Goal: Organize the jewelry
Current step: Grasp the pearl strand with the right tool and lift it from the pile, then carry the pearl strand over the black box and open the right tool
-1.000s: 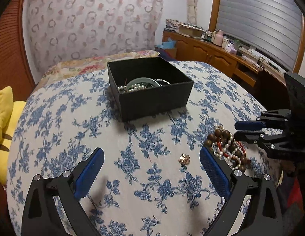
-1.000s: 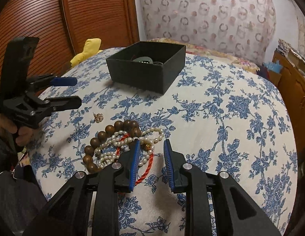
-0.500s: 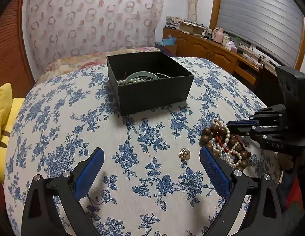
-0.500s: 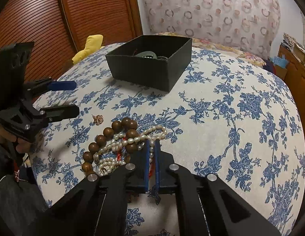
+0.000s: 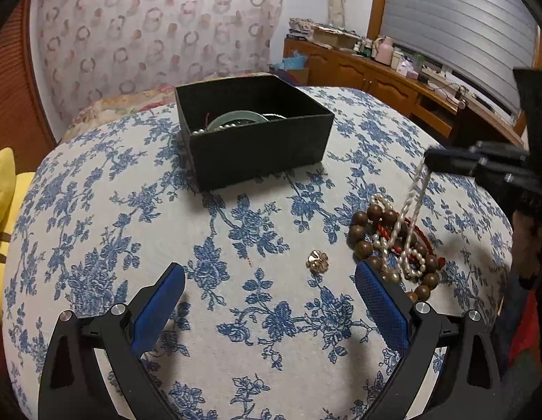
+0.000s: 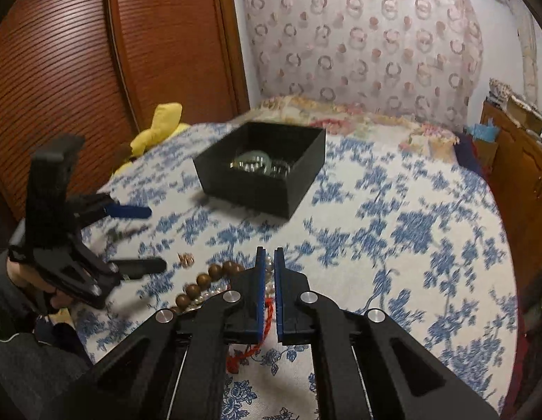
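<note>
A black open box (image 5: 257, 147) stands on the blue-flowered tablecloth and holds a green bangle (image 5: 236, 119) and pearls; it also shows in the right wrist view (image 6: 260, 168). My right gripper (image 5: 428, 161) is shut on a white pearl necklace (image 5: 412, 203) and lifts one end above a pile of brown wooden beads (image 5: 372, 231) and red cord (image 5: 421, 236). A small gold flower piece (image 5: 317, 260) lies left of the pile. My left gripper (image 5: 271, 304) is open and empty, low over the cloth near the flower piece. The right wrist view shows my right gripper (image 6: 269, 273) with jaws nearly together.
A yellow plush toy (image 6: 159, 126) lies off the table's left side. A wooden sideboard (image 5: 375, 77) with clutter stands at the back right under a shuttered window. A wooden slatted door (image 6: 96, 70) is at the left. The table edge (image 5: 494, 231) curves away on the right.
My right gripper closed on the pearl necklace and rose, pulling the strand up from the pile. My left gripper stayed open and shifted only slightly.
</note>
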